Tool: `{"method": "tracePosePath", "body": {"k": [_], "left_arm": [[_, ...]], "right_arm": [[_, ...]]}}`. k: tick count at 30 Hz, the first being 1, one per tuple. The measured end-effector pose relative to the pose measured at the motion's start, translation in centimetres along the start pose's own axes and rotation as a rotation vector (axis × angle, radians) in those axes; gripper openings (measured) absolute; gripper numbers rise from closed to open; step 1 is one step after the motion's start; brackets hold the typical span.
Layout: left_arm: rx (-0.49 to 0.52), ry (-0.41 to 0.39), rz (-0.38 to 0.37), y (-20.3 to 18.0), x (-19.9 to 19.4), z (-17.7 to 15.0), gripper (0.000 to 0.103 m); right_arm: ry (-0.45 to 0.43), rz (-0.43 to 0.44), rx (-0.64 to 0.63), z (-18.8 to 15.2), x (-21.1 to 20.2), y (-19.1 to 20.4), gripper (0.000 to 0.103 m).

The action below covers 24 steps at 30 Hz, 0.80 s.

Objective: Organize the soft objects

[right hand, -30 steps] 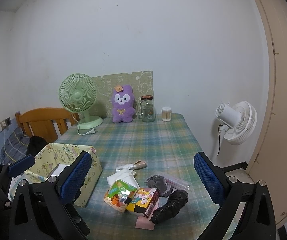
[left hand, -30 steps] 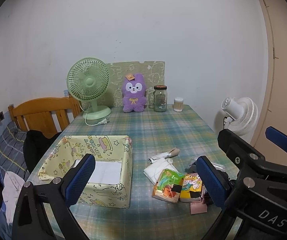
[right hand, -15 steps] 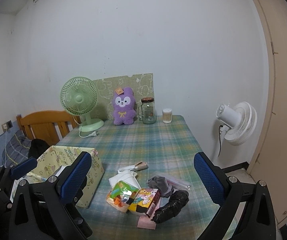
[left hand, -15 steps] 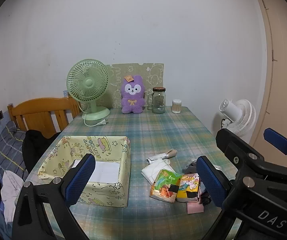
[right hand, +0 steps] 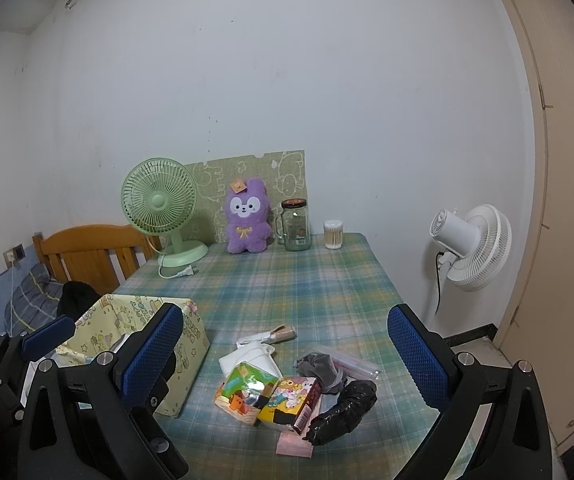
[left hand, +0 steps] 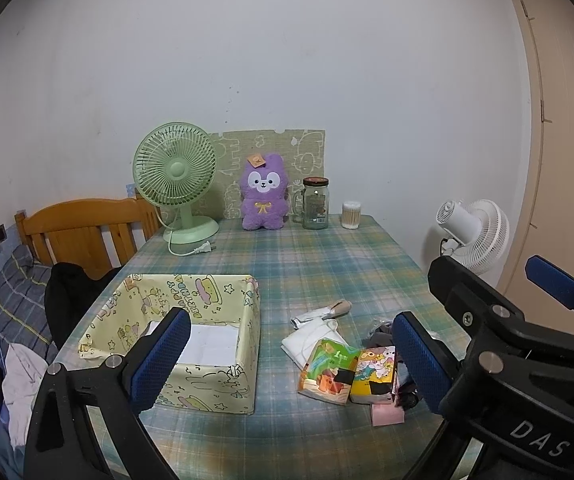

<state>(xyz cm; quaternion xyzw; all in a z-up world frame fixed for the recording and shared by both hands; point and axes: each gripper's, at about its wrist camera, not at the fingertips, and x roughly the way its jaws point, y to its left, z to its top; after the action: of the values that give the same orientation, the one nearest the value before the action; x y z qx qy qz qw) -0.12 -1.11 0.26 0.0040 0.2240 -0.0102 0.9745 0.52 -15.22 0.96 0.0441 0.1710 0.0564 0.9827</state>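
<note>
A yellow patterned fabric box (left hand: 223, 308) (right hand: 191, 332) stands on the plaid table, left of a pile of soft items: two colourful tissue packs (left hand: 329, 372) (right hand: 247, 394), white folded cloth (left hand: 307, 340) (right hand: 247, 358), a grey sock (right hand: 323, 370), a black bundle (right hand: 345, 410) and a pink pad (left hand: 385, 414) (right hand: 293, 446). My left gripper (left hand: 287, 356) is open and empty, above the table's near edge. My right gripper (right hand: 287, 358) is open and empty, above the pile. A purple plush (left hand: 264, 192) (right hand: 246, 216) sits at the back.
A green fan (left hand: 175, 184) with a loose plug, a glass jar (left hand: 315, 208) and a cotton-swab tub (left hand: 351, 215) stand along the far edge. A white fan (right hand: 471, 252) stands off the table's right side. A wooden headboard (left hand: 87, 228) and bedding lie to the left.
Both grippers have drawn back and risen slightly, so the table and items look a little farther away. Nothing was grasped or moved.
</note>
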Motion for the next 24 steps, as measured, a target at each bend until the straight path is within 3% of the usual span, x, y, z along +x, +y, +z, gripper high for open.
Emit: {"method": "tracePosePath", "body": {"k": [24], "left_arm": [[0.000,0.000,-0.011,-0.61,0.52,-0.34,0.102]], "right_arm": [[0.009,0.005,-0.013,-0.12,0.16,-0.13,0.099]]}}
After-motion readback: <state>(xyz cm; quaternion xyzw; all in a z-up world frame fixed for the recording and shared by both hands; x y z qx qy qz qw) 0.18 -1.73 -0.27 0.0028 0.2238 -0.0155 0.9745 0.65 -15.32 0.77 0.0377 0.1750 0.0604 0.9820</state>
